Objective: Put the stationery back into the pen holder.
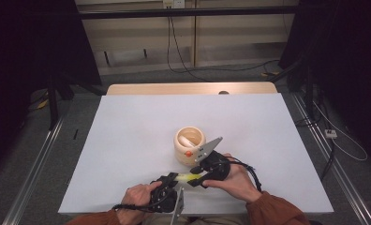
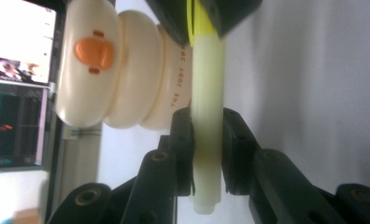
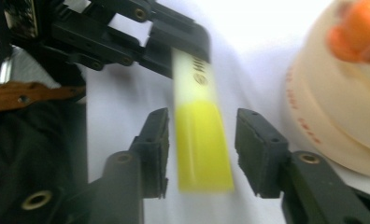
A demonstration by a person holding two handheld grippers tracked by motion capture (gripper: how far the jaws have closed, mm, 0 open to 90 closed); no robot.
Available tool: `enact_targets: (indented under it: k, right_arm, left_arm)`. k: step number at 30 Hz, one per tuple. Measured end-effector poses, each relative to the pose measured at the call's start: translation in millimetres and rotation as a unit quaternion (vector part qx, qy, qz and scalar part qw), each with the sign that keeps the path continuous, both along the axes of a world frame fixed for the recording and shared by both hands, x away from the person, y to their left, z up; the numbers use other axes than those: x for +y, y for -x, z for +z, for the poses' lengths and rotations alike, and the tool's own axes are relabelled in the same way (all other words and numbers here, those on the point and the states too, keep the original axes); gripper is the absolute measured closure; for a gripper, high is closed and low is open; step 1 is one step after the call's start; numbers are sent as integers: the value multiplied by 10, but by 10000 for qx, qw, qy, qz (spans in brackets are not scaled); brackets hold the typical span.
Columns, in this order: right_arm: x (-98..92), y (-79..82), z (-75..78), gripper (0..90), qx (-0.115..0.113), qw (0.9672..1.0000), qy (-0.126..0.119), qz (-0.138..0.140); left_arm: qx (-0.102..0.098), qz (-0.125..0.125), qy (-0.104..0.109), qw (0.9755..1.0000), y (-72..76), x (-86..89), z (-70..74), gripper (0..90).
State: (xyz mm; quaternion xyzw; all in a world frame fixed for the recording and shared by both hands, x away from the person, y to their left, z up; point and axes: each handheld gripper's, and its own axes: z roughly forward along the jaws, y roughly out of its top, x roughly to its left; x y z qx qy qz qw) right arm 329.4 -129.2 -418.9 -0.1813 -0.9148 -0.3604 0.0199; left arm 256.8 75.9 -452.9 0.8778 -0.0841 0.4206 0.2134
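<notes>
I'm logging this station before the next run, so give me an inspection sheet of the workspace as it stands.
Surface: white table, wooden strip along its far edge.
Job's things: yellow highlighter held level between the two grippers; cream duck-faced holder just beyond, with a pale item inside.
Clutter: nothing seen on the table.
Grippers: left gripper clamped on the highlighter's pale barrel; right gripper with jaws either side of the yellow cap, gaps showing on both sides, pads not pressing.
Cables: one black cable trails from the right gripper; more cables lie on the floor behind the table and to its right.
Surroundings: dark frame posts, floor rails, a monitor in the left gripper view.
</notes>
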Motion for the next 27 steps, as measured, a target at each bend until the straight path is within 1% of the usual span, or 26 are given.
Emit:
enact_targets:
  k: [1, 3, 4, 5, 7, 9, 10, 11, 12, 13, 14, 15, 16, 17, 18, 19, 20, 21, 22, 24, 25, 27]
  right_arm:
    - [-30, 5, -1, 530, -15, 10000, -42, -60]
    - [-77, 21, -5, 472, -108, 9997, -63, -201]
    - [-95, 29, -8, 461, -145, 9997, -39, -214]
    - [-114, 44, -8, 452, -161, 9995, -40, -261]
    - [-142, 50, -17, 391, -205, 9993, -50, -313]
    - [-169, 48, -20, 369, -210, 9990, -63, -388]
    - [-196, 45, -18, 355, -225, 9988, -141, -415]
    - [-213, 45, -15, 337, -200, 9984, -157, -501]
    - [-229, 43, -12, 311, -188, 9982, -116, -561]
    - [-244, 42, -13, 287, -193, 9978, -98, -624]
    - [-263, 43, -12, 269, -180, 9974, -127, -681]
    - [-283, 46, -13, 248, -188, 9968, -141, -762]
    - [-306, 49, -14, 221, -216, 9962, -139, -834]
    - [-332, 47, -15, 195, -273, 9956, -131, -891]
    - [-355, 48, -16, 167, -301, 9948, -145, -966]
    - [-380, 49, -18, 140, -310, 9944, -168, -999]
    - [-403, 48, -18, 122, -308, 9938, -184, -1054]
    - [-423, 47, -21, 107, -330, 9929, -197, -1121]
    - [-444, 50, -19, 96, -366, 9922, -216, -1175]
    - [-480, 56, -11, 100, -436, 9907, -232, -1267]
    - [-499, 61, -8, 97, -465, 9897, -283, -1323]
    - [-532, 67, -3, 93, -509, 9883, -309, -1402]
  left_arm:
    - [39, 18, 56, 10000, -9, 8, 4, 774]
    - [278, 95, 181, 9994, -36, 38, 34, 774]
    - [321, 131, 303, 9989, -47, 46, 33, 774]
    - [429, 184, 416, 9980, -53, 57, 31, 774]
    - [578, 222, 448, 9971, -82, 81, 61, 774]
    - [708, 264, 520, 9958, -105, 105, 85, 774]
    - [825, 307, 618, 9942, -115, 120, 92, 774]
    - [952, 332, 892, 9909, -121, 124, 80, 774]
    - [966, 329, 779, 9917, -139, 150, 114, 774]
    - [1092, 366, 1032, 9880, -144, 156, 96, 774]
    - [1138, 384, 919, 9885, -162, 183, 126, 774]
    - [1249, 426, 1183, 9842, -170, 188, 108, 774]
    - [1269, 463, 1037, 9854, -187, 220, 140, 774]
    - [1340, 484, 1179, 9828, -200, 230, 136, 774]
    - [1400, 502, 1230, 9812, -214, 248, 146, 774]
    - [1502, 511, 1331, 9783, -226, 260, 148, 774]
    - [1544, 526, 1373, 9770, -241, 276, 162, 774]
    - [1619, 545, 1442, 9747, -252, 287, 169, 774]
    - [1670, 557, 1482, 9732, -265, 300, 180, 774]
    - [1816, 602, 1593, 9685, -284, 322, 191, 774]
    - [1871, 599, 1640, 9667, -292, 330, 194, 774]
    - [2012, 614, 1801, 9609, -312, 351, 203, 774]
